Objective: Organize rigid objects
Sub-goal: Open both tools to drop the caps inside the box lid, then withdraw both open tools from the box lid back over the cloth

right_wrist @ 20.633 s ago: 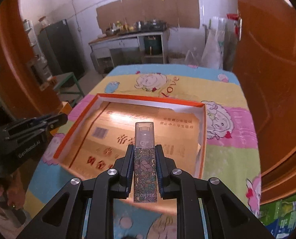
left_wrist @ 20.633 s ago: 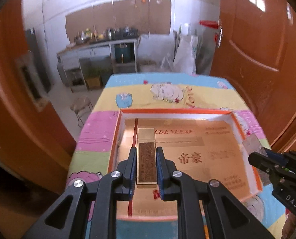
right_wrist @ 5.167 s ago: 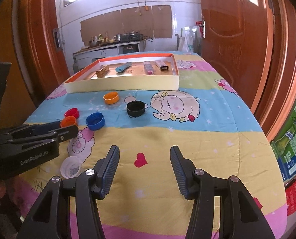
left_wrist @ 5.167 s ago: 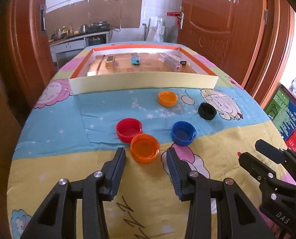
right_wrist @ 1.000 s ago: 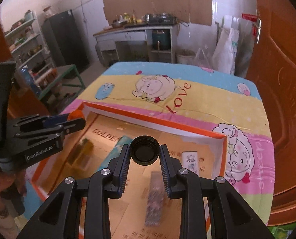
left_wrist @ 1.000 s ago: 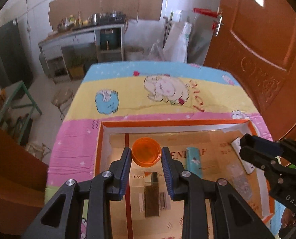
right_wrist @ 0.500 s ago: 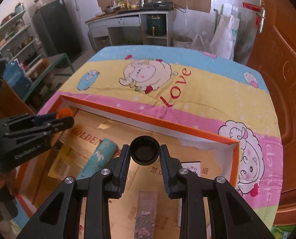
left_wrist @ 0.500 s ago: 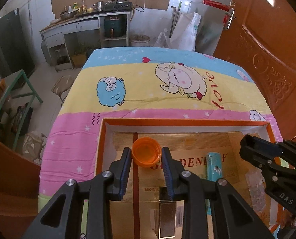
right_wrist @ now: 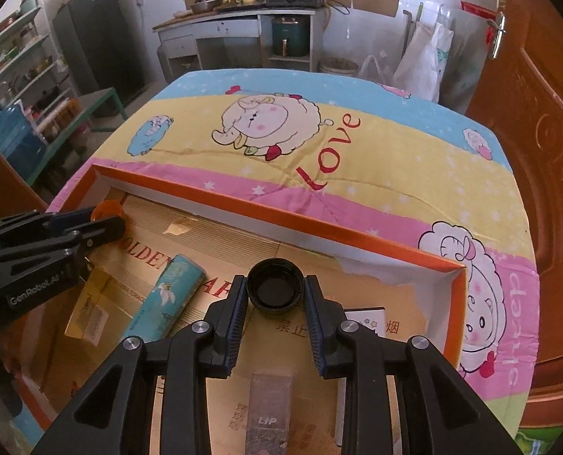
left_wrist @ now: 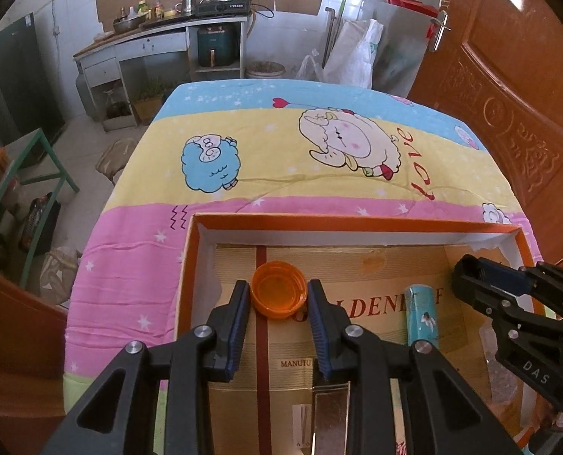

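Now both grippers are hovering deeper over the orange tray [left_wrist: 357,223], toward 12 o'clock: the left gripper [left_wrist: 279,295] is pinching an orange cap [left_wrist: 279,295], the right gripper [right_wrist: 275,291] a black cap [right_wrist: 275,289]. Placing the 2 caps probably comes next.

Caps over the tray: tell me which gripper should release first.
Left, probably. The left gripper holds the orange cap above bare tray floor; the right gripper holds the black cap nearer the boxes.
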`<state>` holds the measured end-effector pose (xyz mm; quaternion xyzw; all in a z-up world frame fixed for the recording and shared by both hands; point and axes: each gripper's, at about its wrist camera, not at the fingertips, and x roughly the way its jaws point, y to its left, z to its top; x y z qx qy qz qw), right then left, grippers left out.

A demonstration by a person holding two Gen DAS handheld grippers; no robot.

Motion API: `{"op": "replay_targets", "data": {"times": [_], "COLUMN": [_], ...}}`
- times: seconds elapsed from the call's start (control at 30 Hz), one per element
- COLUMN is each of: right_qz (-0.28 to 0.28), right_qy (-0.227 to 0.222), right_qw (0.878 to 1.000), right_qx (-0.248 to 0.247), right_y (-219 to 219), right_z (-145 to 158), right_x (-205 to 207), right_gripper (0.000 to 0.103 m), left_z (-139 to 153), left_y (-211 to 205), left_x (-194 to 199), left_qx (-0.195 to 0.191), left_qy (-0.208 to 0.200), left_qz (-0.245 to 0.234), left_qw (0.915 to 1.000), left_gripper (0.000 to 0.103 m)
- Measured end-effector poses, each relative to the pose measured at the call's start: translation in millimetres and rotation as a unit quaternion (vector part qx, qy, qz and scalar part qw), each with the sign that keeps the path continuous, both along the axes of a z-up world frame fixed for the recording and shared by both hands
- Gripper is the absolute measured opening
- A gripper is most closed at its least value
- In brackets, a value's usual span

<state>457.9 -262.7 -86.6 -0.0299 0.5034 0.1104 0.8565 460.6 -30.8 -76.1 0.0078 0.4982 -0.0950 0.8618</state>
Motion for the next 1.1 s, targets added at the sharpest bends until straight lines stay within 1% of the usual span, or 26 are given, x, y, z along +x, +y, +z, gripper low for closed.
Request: {"op": "replay_targets", "data": {"times": [0.17, 0.3, 0.33, 0.37, 0.47, 0.5, 0.63, 0.77, 0.87, 1.1], "right_qz": [-0.001, 0.002, 0.000, -0.001, -0.006, -0.006, -0.012, -0.023, -0.033, -0.049], "right_qy": [-0.001, -0.007, -0.008, -0.010, -0.018, -0.021, -0.030, -0.051, -0.062, -0.089], "right_qw": [1.000, 1.000, 1.000, 1.000, 1.000, 1.000, 0.999, 0.998, 0.998, 0.995], "right_qx": [-0.002, -0.010, -0.013, -0.014, -0.009, -0.007, -0.002, -0.004, 0.006, 0.016], "right_y": [-1.0, 0.9, 0.8, 0.3, -3.0, -3.8, -7.1, -9.9, -13.0, -15.2], "right_z": [-2.3, -3.3, -3.2, -2.8, 0.4, 1.6, 7.9, 17.9, 25.2, 47.9], "right_x": [-0.3, -1.4, -1.5, -1.7, -2.5, -3.2, -8.0, -18.0, -31.5, -79.9], "right_gripper": [0.030, 0.031, 0.031, 0.033, 0.043, 0.045, 0.045, 0.045, 0.045, 0.045], "left_z": [-0.4, -0.4, -0.3, -0.1, 2.2, 3.7, 15.4, 31.7, 43.0, 62.4], "left_y": [0.1, 2.1, 3.3, 3.6, 4.3, 3.9, 4.4, 3.4, 3.8, 7.0], "left_x": [-0.1, -1.6, -1.9, -2.5, -4.5, -6.0, -13.1, -27.7, -43.9, -97.5], "left_qx": [-0.004, -0.017, -0.020, -0.024, -0.029, -0.031, -0.037, -0.051, -0.059, -0.065], "left_qy": [0.000, -0.001, -0.001, -0.002, -0.007, -0.012, -0.036, -0.064, -0.078, -0.110], "left_qz": [0.001, 0.000, -0.001, -0.002, -0.004, -0.005, -0.006, -0.010, -0.011, -0.020], "left_qw": [1.0000, 0.9998, 0.9998, 0.9997, 0.9996, 0.9994, 0.9986, 0.9967, 0.9952, 0.9916], "left_gripper": [0.031, 0.032, 0.034, 0.035, 0.040, 0.040, 0.040, 0.040, 0.040, 0.040]}}
